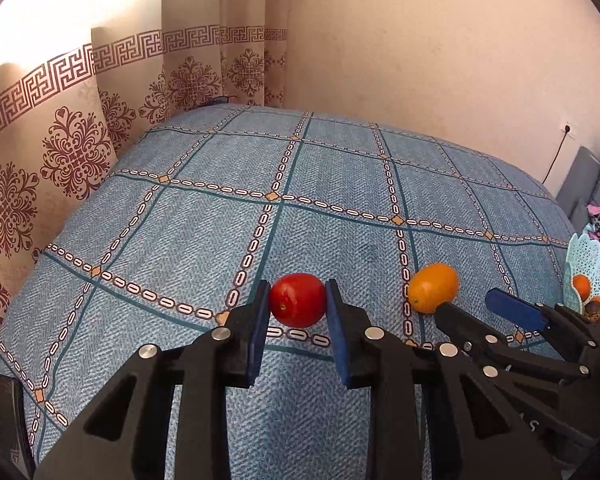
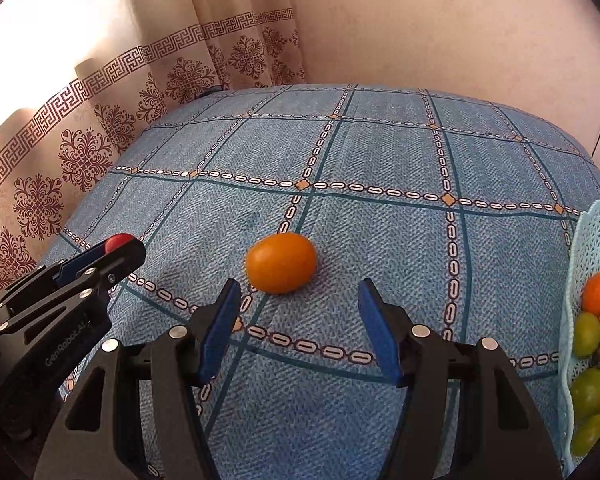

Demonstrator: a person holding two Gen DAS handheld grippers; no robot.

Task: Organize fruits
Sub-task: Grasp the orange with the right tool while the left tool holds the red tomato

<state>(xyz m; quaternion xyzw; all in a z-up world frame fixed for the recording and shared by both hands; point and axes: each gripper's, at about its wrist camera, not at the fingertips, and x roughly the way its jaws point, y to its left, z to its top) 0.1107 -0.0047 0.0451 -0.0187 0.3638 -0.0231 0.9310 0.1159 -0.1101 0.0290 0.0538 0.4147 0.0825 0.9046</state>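
The red fruit (image 1: 297, 300) is clasped between the pads of the left tongs (image 1: 297, 305), while the orange fruit (image 2: 281, 262), long axis crosswise, is seen just ahead of the wide-spread right tongs (image 2: 298, 306), slightly left of centre.

My view of a home bedroom: blue checked bedspread (image 1: 300, 184), patterned curtains (image 1: 80, 152), plastered wall (image 1: 440, 40).
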